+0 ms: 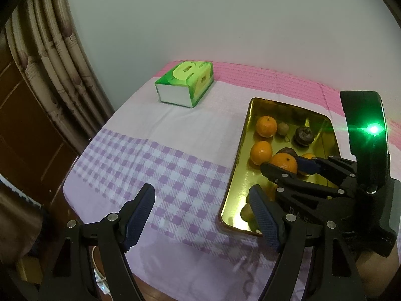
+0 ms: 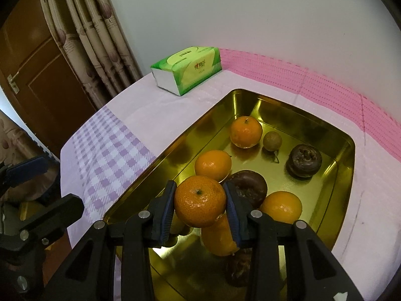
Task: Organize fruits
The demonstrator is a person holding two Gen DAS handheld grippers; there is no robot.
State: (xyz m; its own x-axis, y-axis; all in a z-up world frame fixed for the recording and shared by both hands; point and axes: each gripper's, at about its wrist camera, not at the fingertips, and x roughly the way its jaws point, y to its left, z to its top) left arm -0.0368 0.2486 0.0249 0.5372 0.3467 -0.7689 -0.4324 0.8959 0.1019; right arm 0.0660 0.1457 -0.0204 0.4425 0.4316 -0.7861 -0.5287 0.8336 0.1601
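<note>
Right gripper (image 2: 200,208) pinches a mandarin (image 2: 199,201) over the gold tray (image 2: 349,150); left gripper (image 1: 200,219) spread.

Counter (image 1: 175,130) covered by cloth (image 1: 140,165): purple-white check band on near part, plain pale lilac in middle, pink band along far edge by wall. Green tissue pack (image 1: 185,83) lies flat on cloth near far left corner, white end facing front. Gold metal tray (image 2: 348,150) sits on cloth right of pack, well apart from it, long side running front to back, fruit inside.
</note>
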